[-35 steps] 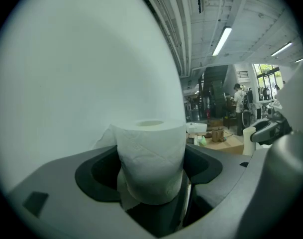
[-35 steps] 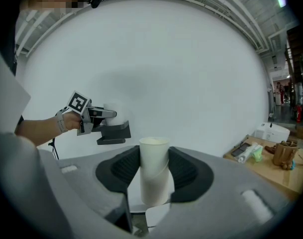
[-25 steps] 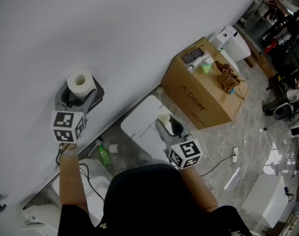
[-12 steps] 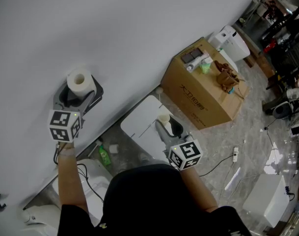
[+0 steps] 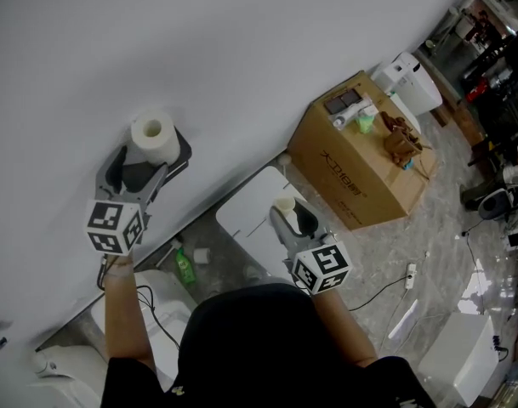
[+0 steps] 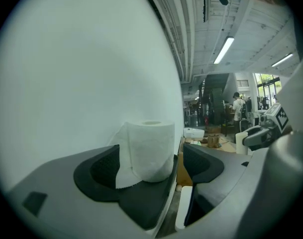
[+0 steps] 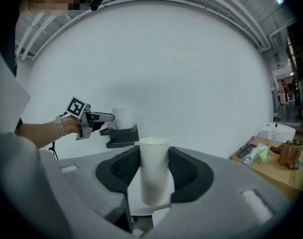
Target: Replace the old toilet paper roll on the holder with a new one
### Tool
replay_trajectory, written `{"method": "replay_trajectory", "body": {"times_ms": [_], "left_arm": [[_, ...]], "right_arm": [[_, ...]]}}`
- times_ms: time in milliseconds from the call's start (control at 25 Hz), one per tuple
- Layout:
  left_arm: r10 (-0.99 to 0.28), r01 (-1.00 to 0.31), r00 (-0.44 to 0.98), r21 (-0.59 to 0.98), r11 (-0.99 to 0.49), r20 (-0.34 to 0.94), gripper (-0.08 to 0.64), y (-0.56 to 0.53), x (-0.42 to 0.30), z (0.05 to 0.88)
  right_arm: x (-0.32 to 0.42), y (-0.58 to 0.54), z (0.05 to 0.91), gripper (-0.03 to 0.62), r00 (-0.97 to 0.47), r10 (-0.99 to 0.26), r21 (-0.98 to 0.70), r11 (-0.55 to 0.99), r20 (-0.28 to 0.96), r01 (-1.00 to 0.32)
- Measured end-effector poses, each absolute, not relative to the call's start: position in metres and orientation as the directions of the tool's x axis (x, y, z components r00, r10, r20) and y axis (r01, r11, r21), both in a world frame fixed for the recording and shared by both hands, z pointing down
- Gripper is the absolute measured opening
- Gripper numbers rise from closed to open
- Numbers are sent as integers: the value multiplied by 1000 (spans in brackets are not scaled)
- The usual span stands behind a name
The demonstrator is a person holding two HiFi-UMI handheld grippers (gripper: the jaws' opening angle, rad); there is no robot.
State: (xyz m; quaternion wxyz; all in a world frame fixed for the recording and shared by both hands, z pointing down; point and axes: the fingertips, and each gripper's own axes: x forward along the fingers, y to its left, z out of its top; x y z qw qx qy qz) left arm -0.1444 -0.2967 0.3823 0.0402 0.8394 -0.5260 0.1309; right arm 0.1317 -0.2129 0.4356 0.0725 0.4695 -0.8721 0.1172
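A full white toilet paper roll (image 5: pixel 154 138) stands upright on the black wall holder (image 5: pixel 180 155). My left gripper (image 5: pixel 141 167) is just below it in the head view, open wide. In the left gripper view the roll (image 6: pixel 149 151) shows between the spread jaws, and neither pad presses on it. My right gripper (image 5: pixel 291 213) hangs lower, over the floor, shut on an empty cardboard tube (image 5: pixel 285 203). The right gripper view shows the tube (image 7: pixel 153 171) upright between the pads, with the holder (image 7: pixel 122 136) and the left gripper (image 7: pixel 105 117) beyond.
A cardboard box (image 5: pixel 361 164) with small items on top sits against the wall at right. A white appliance (image 5: pixel 409 82) stands behind it. A white panel (image 5: pixel 250 215), a green bottle (image 5: pixel 184 268) and cables lie on the floor below the holder.
My left gripper has drawn back a little from the roll, which stays on the holder. The right gripper and its tube have not moved.
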Motion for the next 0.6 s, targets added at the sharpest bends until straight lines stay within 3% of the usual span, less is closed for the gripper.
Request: {"method": "replay_trajectory", "body": {"times_ms": [280, 600], "left_arm": [[-906, -920, 378, -35, -391, 193, 401, -248, -159, 361], [-942, -955, 290, -5, -295, 166, 341, -183, -187, 357]], "right_arm": [[98, -210, 428, 179, -621, -755, -148, 603, 212, -784], [48, -198, 421, 179, -719, -668, -151, 704, 191, -694]]}}
